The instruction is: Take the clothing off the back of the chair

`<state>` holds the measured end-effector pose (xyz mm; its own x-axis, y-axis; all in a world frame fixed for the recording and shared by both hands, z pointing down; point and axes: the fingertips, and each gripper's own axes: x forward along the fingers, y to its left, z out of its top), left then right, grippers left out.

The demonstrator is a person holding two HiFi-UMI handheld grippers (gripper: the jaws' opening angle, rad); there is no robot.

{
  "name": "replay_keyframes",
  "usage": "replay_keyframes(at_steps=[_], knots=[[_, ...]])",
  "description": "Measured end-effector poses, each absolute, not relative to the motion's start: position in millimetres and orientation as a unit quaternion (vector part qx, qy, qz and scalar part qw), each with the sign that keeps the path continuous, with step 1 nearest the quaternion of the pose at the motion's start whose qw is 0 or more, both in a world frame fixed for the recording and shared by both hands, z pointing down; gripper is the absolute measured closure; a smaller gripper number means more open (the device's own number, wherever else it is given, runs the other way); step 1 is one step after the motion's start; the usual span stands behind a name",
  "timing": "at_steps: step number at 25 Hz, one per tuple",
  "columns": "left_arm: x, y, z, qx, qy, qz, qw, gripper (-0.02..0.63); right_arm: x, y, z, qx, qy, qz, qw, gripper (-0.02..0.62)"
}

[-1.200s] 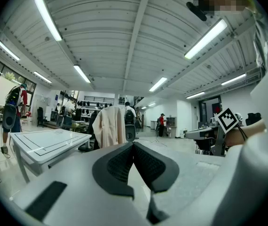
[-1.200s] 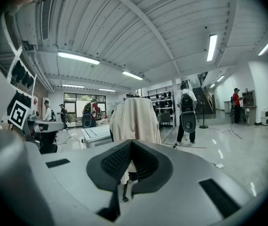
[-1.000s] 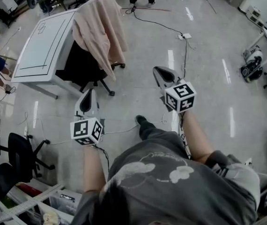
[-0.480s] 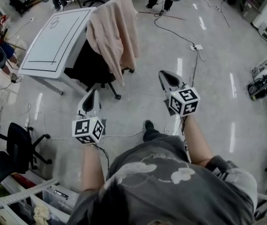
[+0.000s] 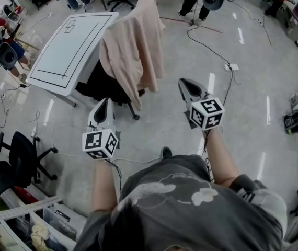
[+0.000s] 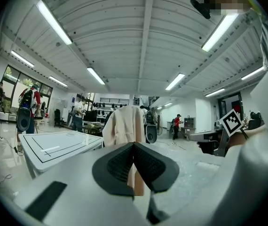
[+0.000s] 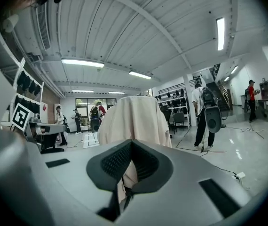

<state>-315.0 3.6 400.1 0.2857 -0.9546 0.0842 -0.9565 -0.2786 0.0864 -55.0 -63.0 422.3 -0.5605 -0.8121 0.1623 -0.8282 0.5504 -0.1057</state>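
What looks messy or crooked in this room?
The pale peach cloth garment is slung lopsidedly over the back of the black office chair, one end dangling lower. A dark cable with a white power strip trails loose across the floor.

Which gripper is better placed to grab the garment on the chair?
Right, probably. The right gripper faces the garment squarely and sees it larger than the left gripper does. Both are shut and short of it.

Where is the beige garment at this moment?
In the head view the beige garment drapes the back of the black chair, upper centre, right of the white table, beyond the left gripper and right gripper.
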Motion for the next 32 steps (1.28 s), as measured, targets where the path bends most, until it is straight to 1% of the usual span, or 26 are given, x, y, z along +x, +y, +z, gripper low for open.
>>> replay_keyframes(at_steps=[6, 11, 15, 21, 22, 23, 24, 25, 28, 32], knots=[[-289, -40, 386, 0.785, -0.617, -0.002, 0.052, 0.606, -41, -109, 424, 0.442, -0.891, 0.088, 0.046, 0.603], [-281, -77, 375, 0.761, -0.647, -0.004, 0.05, 0.604, -31, -138, 419, 0.434, -0.896, 0.079, 0.046, 0.603], [-264, -97, 371, 0.773, -0.632, 0.003, 0.055, 0.592, -23, -150, 415, 0.436, -0.896, 0.075, 0.041, 0.603], [-248, -135, 362, 0.775, -0.631, 0.002, 0.045, 0.444, -10, -165, 417, 0.444, -0.892, 0.073, 0.047, 0.603], [-246, -143, 362, 0.775, -0.63, 0.002, 0.046, 0.413, -7, -168, 417, 0.447, -0.89, 0.072, 0.048, 0.603], [-244, -151, 362, 0.775, -0.63, 0.004, 0.049, 0.363, -4, -172, 418, 0.449, -0.889, 0.072, 0.05, 0.603], [-243, -159, 362, 0.775, -0.63, 0.006, 0.052, 0.328, -1, -177, 418, 0.452, -0.888, 0.073, 0.051, 0.603], [-243, -168, 361, 0.773, -0.632, 0.008, 0.053, 0.306, 2, -182, 418, 0.454, -0.887, 0.074, 0.052, 0.603], [-248, -195, 353, 0.757, -0.652, 0.014, 0.043, 0.27, 9, -200, 417, 0.457, -0.885, 0.074, 0.056, 0.603], [-254, -233, 351, 0.735, -0.675, 0.028, 0.057, 0.256, 14, -235, 411, 0.459, -0.883, 0.07, 0.065, 0.603]])
